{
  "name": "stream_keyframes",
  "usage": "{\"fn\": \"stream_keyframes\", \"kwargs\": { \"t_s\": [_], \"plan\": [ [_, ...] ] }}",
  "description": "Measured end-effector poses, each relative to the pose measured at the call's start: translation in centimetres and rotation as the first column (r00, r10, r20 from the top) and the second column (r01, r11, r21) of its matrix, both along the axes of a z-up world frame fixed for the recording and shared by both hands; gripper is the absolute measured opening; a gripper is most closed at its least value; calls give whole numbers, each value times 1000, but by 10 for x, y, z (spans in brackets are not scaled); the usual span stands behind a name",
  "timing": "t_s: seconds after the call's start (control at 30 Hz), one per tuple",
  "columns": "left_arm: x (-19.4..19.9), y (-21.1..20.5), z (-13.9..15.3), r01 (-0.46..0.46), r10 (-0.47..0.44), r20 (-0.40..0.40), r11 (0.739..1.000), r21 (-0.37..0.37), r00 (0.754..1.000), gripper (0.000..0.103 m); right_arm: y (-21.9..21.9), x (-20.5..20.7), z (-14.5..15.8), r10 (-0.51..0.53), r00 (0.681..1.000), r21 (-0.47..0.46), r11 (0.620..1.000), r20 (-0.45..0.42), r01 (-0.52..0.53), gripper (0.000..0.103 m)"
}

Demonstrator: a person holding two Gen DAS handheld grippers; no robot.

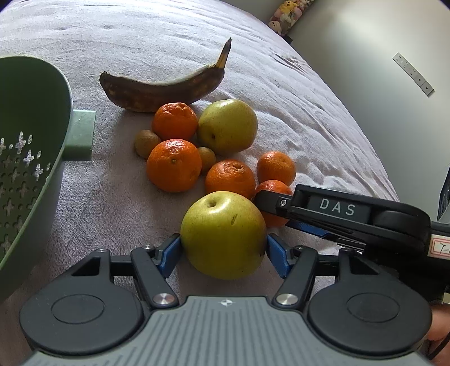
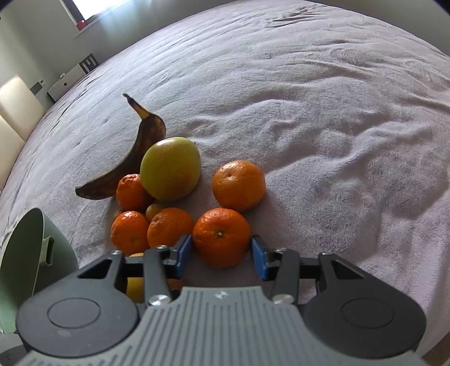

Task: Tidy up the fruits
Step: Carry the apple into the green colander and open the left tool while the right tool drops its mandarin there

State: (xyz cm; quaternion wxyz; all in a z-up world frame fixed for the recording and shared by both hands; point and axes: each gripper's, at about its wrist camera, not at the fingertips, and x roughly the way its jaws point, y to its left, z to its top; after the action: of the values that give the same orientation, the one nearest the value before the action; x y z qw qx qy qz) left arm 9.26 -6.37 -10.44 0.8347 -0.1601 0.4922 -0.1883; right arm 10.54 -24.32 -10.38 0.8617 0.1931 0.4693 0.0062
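Note:
In the left wrist view my left gripper [image 1: 223,247] has its blue pads against both sides of a yellow-green apple [image 1: 223,233] resting on the grey-pink blanket. A second apple [image 1: 227,126], several oranges [image 1: 173,164], two small kiwis [image 1: 146,142] and a brown overripe banana [image 1: 160,91] lie beyond it. In the right wrist view my right gripper [image 2: 220,253] surrounds an orange [image 2: 221,237], with a slight gap at the right pad. The right gripper also shows from the side in the left view [image 1: 337,216].
A green perforated colander [image 1: 31,157] stands at the left, also seen in the right wrist view [image 2: 33,253]. The blanket [image 2: 323,140] spreads wide to the right and far side. A wall and plush toys [image 1: 287,12] lie beyond the bed edge.

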Motion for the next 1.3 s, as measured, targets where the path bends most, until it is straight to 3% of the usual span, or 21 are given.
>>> {"fn": "stream_keyframes", "kwargs": {
  "t_s": [0.23, 0.37, 0.73, 0.9, 1.1, 1.3],
  "plan": [
    [-7, -2, 10, -10, 9, 15, 999, 40, 1000, 75, 2, -8, 16, 5, 999, -9, 1000, 48, -4, 43],
    [-12, 3, 20, -34, 33, 22, 999, 25, 999, 75, 7, -13, 31, 20, 996, -15, 1000, 88, -18, 43],
    [-43, 41, 77, -115, 115, 126, 993, -8, 985, 75, 26, -35, 80, 86, 972, -52, 996, 219, -76, 43],
    [-50, 69, 99, -175, 172, 123, 984, 13, 977, 75, 47, -42, 97, 151, 953, -109, 986, 262, -127, 43],
    [-54, 109, 116, -245, 236, 111, 967, 77, 965, 75, 81, -46, 107, 265, 920, -165, 960, 288, -225, 43],
    [-49, 141, 117, -292, 278, 98, 941, 173, 956, 75, 127, -49, 109, 447, 845, -255, 888, 294, -382, 43]
  ]
}}
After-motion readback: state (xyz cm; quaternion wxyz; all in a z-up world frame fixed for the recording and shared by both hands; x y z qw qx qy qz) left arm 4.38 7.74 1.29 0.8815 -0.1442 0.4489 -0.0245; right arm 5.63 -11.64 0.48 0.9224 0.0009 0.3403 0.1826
